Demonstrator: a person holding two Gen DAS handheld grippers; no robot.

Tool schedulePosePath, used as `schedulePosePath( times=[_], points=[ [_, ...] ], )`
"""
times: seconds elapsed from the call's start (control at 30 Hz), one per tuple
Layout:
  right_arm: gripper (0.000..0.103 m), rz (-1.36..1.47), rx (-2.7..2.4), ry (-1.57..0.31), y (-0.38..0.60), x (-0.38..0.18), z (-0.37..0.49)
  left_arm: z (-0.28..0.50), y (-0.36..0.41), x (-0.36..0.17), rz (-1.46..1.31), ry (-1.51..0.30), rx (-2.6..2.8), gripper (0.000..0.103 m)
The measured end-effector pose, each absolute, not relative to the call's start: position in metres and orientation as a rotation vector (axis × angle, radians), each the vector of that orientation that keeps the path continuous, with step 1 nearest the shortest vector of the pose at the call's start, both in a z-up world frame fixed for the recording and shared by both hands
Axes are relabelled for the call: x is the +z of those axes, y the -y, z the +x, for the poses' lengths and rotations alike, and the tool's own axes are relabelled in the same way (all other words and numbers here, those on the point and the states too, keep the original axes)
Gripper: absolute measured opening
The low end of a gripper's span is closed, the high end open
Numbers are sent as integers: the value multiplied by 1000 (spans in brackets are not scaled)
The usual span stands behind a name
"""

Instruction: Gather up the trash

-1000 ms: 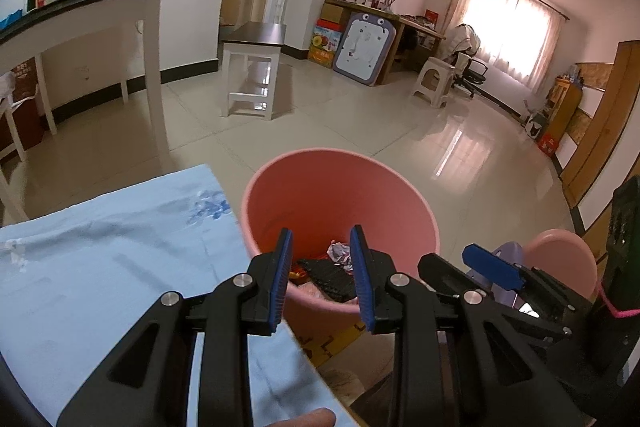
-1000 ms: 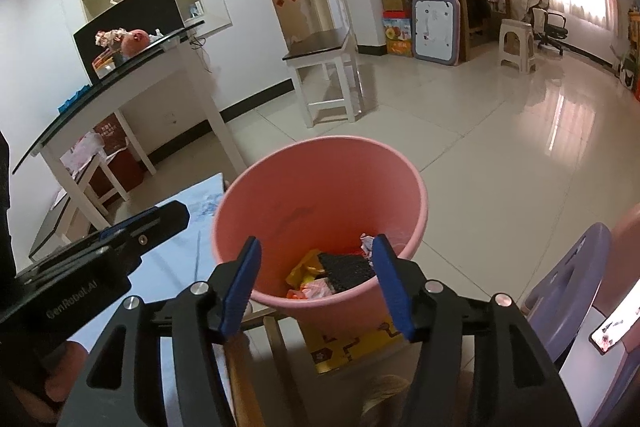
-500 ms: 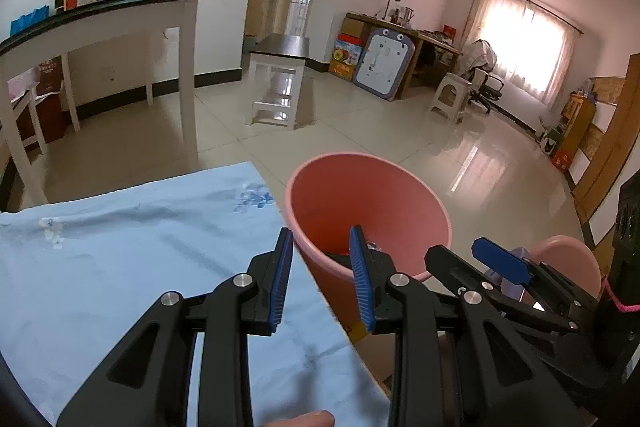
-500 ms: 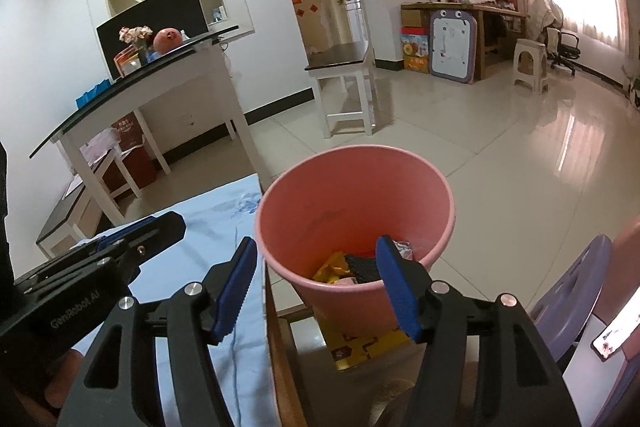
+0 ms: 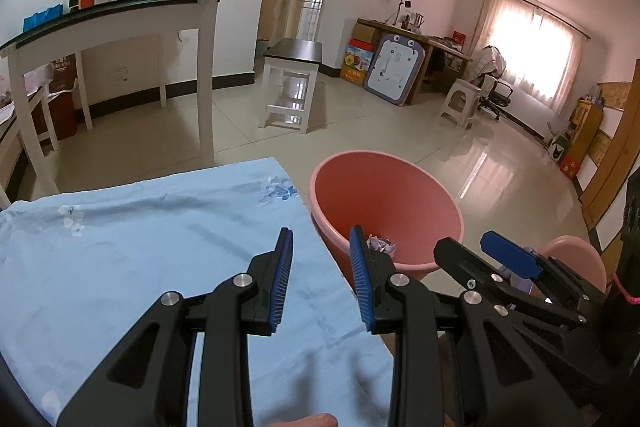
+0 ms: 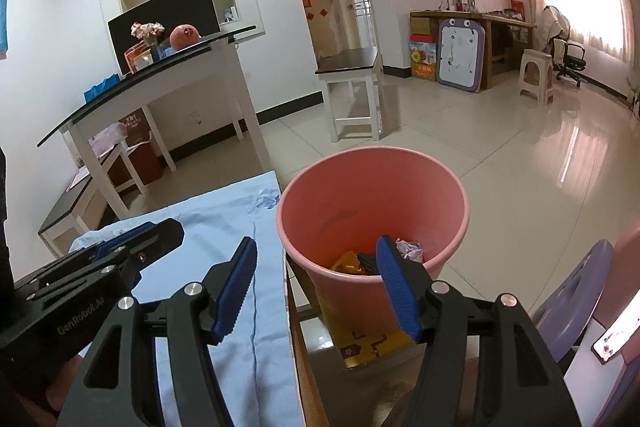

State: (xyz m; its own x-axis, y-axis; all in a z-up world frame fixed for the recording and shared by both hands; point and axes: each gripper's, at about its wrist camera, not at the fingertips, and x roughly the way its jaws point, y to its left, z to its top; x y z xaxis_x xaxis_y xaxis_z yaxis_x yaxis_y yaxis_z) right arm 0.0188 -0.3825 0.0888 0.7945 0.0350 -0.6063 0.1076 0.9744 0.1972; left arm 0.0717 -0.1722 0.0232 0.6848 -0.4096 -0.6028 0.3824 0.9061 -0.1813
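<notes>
Pink bin [image 5: 384, 203] now sits farther right; both tongs [image 5: 322, 281] [image 6: 316, 285] remain open, empty.

Most of the trash [image 6: 408, 251] in the pink bin [image 6: 320, 211], behind rim and right tool [image 6: 320, 279].

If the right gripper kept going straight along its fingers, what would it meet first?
Most likely the pink bin: the right gripper, jaws open and empty, frames its near rim beside the blue tablecloth. Depth is unclear, so it could hit the rim or enter the bin.
</notes>
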Motion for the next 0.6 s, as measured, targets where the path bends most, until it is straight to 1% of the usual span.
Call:
schedulePosePath(
  times=[0.6],
  points=[
    [61, 230, -40, -663, 378, 83, 19, 72, 168, 17, -36, -695, -437, 30]
  ],
)
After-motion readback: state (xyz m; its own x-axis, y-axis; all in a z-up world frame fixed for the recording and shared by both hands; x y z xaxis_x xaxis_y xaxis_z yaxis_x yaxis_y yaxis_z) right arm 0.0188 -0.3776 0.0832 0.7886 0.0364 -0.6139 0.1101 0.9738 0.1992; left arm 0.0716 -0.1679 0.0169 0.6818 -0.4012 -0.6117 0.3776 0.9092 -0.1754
